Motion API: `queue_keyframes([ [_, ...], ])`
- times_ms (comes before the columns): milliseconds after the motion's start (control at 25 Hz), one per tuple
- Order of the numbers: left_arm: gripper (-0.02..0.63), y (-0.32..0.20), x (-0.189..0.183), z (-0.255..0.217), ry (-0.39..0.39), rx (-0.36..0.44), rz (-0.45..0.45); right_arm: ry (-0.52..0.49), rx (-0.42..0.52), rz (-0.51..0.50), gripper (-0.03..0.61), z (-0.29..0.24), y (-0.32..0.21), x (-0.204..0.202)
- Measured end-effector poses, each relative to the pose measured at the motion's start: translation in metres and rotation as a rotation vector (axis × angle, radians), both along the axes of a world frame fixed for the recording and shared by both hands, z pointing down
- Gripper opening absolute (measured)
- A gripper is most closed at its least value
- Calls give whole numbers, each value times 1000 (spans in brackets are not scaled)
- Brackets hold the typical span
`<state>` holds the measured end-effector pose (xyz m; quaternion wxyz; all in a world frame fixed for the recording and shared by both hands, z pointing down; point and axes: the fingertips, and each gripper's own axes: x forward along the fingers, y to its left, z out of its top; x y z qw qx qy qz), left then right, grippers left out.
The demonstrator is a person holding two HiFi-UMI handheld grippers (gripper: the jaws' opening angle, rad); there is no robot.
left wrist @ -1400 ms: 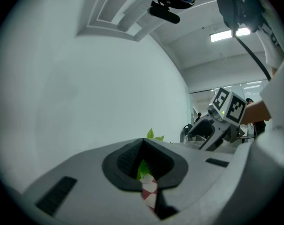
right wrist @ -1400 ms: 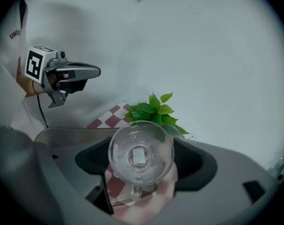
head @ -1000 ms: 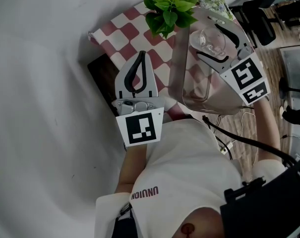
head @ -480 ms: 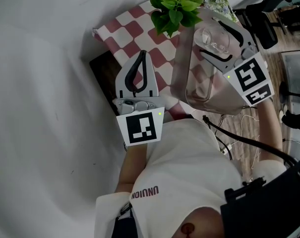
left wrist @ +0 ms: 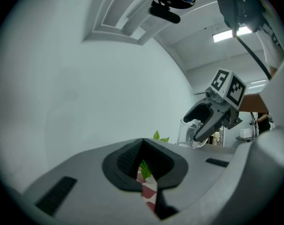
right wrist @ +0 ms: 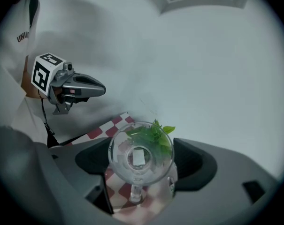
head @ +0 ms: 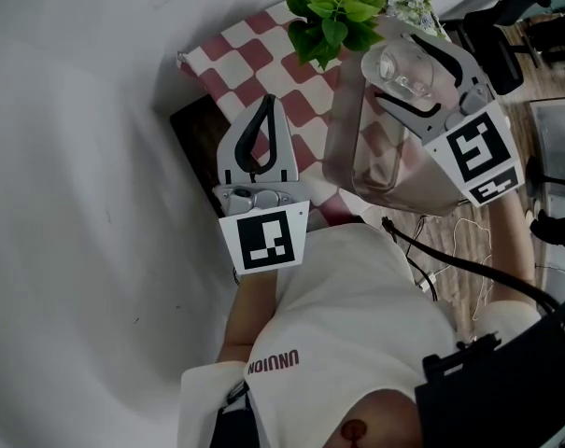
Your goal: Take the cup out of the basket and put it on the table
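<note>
Right gripper (head: 387, 63) jaws clamped on clear cup (right wrist: 140, 156), 1 pad each side. Cup long axis along jaws, round end facing gripper camera. Head view: cup over basket (head: 338, 143). Left gripper (head: 265, 105) jaws together, empty.

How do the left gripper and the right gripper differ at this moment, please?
The left gripper is shut with nothing between its jaws; the right gripper is closed on a clear glass cup. In the head view, the left gripper sits close to the person's body, while the right gripper is held farther out, next to the green plant. Both are grey with black pads and carry a marker cube.
</note>
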<state>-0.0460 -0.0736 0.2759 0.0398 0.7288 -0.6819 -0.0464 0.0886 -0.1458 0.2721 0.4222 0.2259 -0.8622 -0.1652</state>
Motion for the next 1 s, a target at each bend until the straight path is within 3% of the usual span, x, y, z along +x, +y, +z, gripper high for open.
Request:
queue_keyframes([
  [1000,9,13,-27,0,-7,-7,-67,-11,7,-150,408,-12,18,-57],
])
